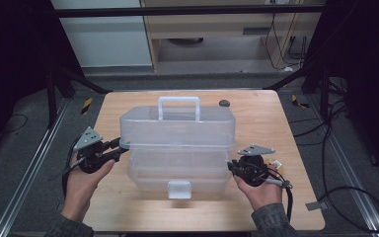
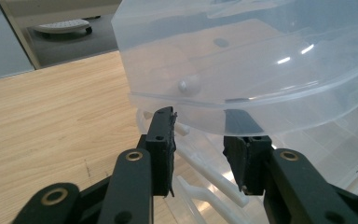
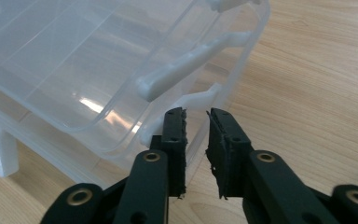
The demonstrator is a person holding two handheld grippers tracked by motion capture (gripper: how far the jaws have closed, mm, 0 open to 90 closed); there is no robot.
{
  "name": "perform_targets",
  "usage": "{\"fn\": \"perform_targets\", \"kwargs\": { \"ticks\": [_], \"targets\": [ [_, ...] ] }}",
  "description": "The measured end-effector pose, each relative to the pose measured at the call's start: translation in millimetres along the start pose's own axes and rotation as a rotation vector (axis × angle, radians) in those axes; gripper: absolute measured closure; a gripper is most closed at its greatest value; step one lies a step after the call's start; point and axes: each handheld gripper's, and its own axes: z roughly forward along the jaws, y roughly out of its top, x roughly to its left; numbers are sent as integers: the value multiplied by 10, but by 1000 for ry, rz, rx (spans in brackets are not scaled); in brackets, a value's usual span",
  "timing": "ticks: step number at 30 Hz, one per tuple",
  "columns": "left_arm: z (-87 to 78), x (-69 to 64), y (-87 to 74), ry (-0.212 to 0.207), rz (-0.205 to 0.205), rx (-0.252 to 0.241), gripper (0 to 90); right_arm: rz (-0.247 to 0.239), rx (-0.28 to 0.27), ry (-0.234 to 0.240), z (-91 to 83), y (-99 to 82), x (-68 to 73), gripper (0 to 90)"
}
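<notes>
No legible text or labels anywhere

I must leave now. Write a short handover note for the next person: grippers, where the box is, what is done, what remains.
Left gripper: at the left end of the clear box lid, jaws apart around the lid's rim; whether the pads press on it cannot be told.
Right gripper: at the right end of the box base, jaws nearly together with a narrow gap, nothing held.
Box: middle of the wooden table, white latch facing the person, handle upright on top.
Done: lid raised off the base at the front.
Left: probably finish opening the lid; keep the base steady.
</notes>
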Motion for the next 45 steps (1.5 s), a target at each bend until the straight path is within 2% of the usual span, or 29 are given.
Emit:
{"fn": "perform_targets", "kwargs": {
  "ticks": [13,24,45],
  "targets": [
    [9,41,46,3,-15,-13,613,-26,4,-8,-2,7,14,776],
    [64,78,81,6,-27,-21,573,-19,-1,-3,-6,-1,6,774],
    [81,96,121,2,-30,-27,573,-44,8,-1,-12,11,-15,779]
  ]
}}
